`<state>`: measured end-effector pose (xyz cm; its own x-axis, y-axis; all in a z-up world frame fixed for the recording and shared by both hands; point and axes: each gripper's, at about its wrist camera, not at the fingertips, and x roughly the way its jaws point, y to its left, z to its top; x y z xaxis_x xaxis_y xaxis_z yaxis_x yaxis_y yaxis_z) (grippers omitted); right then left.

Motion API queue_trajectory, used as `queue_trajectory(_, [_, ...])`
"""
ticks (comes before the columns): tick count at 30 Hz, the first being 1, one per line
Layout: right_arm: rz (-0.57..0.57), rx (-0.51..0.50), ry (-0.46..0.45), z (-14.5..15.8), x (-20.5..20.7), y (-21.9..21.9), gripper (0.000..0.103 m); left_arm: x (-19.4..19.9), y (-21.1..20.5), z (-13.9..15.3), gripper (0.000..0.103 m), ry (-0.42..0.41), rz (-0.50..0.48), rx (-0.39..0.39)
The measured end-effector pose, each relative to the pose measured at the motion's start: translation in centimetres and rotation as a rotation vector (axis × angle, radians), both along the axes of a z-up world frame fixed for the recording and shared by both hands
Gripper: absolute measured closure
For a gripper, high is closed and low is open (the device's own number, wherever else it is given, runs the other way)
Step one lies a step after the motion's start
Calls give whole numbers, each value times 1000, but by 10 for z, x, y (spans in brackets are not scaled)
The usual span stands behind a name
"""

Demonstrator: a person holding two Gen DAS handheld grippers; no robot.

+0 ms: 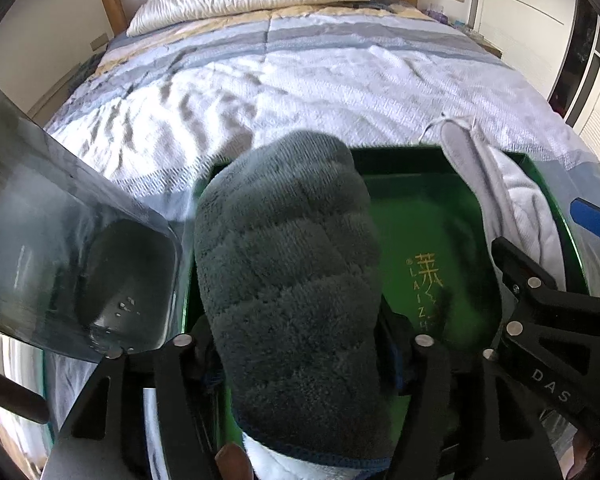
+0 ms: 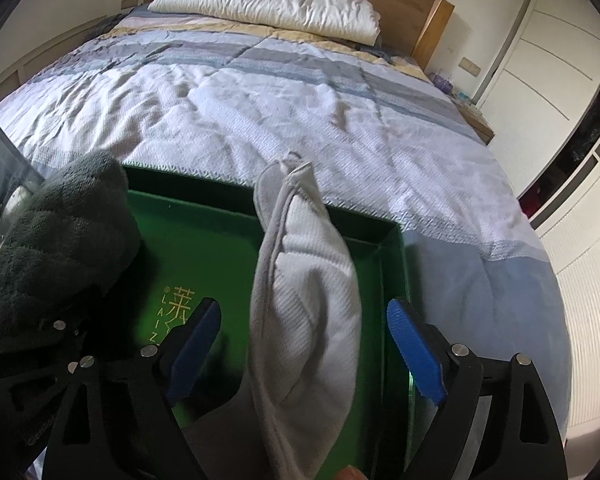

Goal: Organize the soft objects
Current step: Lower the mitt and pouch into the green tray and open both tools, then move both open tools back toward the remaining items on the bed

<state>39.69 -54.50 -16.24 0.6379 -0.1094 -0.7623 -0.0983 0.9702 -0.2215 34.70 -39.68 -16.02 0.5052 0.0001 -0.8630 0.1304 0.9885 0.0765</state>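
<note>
A dark grey fluffy cloth [image 1: 288,264] lies lengthwise along the left side of an open green box [image 1: 420,208] on the bed. It fills the gap of my left gripper [image 1: 300,356], which is open; the pile hides most of the pads. In the right wrist view, a white ribbed cloth [image 2: 308,288] lies along the right side of the green box [image 2: 204,240], its far end draped over the back wall. My right gripper [image 2: 306,350] is open around it, both blue pads [image 2: 416,356] clear of the fabric. The grey cloth [image 2: 60,232] shows there at left.
A clear plastic container [image 1: 60,220] stands against the box's left side. The box sits at the foot of a bed with a striped quilt [image 2: 260,120] and a white pillow [image 2: 268,0] by the wooden headboard. White wardrobe doors [image 2: 540,60] line the right wall.
</note>
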Motion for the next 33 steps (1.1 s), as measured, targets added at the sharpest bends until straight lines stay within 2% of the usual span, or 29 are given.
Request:
queue_trajectory(12, [-48,-24,-52,26,-23,-10,15,-9,-8,23,37,-55,-34,-9])
queue_trajectory(15, [-67,-31,-59,32,-29,-14,15,-8,-19,23,32,-71,-65,85])
queue_trajectory(18, [-79,-34,-61,35,-33,-17,15,-10,-24,23,31,-72,-80,109])
queue_trajectory(19, [-80,-37,-60,36,-34,-18,15,-10,-26,23,27,-77,-75,137])
queue_trajectory(21, [-87,-44,-58,36,-34,-20,15,-11,-25,23,24,-78,-72,124])
queue_trajectory(25, [-97,-38,-60,38,-35,-24,15,-13,-24,26,24,-86,-62,102])
queue_trajectory(29, [-103,-33,-57,37,-35,-25,15,-24,-17,28,24,-52,-51,31])
queue_trajectory(33, [-110,-33,-56,36,-38,-25,16,-43,-12,34,24,-55,-35,-3])
